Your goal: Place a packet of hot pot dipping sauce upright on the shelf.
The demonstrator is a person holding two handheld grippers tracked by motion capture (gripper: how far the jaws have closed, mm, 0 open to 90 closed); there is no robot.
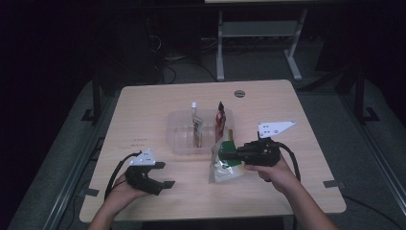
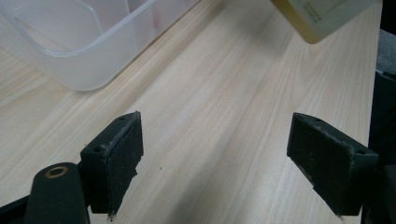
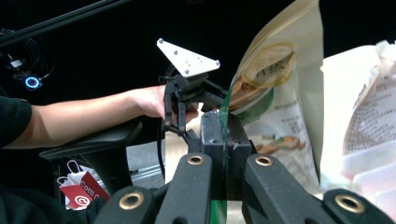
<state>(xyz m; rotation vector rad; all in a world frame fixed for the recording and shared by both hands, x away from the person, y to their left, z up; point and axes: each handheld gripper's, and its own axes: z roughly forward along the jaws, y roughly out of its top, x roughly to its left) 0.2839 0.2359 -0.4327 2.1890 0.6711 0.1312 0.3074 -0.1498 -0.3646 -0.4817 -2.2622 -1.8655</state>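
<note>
— While my right hand-held gripper [image 1: 229, 154] was pinching the green top edge of the snack pouch [image 1: 225, 165], where did that pouch sit?

— At about five o'clock from the clear bin [image 1: 179, 136], just off its near right corner, with its bottom on the bench [image 1: 143, 105] and its top lifted in my grip. In the right gripper view the jaws were pressed together on the thin green edge, and the printed face of the pouch [image 3: 275, 107] rose beyond them.

— Which step was that, as I judged it?

— The pick-up, with the pouch gripped and not yet in the bin. Two packets already stood upright inside: a white sachet [image 1: 195, 125] and a red sachet [image 1: 219, 122].

— And my left hand-held gripper [image 1: 163, 174]?

— It was spread wide and held nothing, hovering over bare wood at about seven o'clock from the bin. Its own view showed the bin's corner [image 2: 88, 56] ahead.

— What did the next move call for?

— Carrying the pouch toward eleven o'clock, clearing the bin's wall, and lowering it upright beside the red sachet without knocking it over.
</note>
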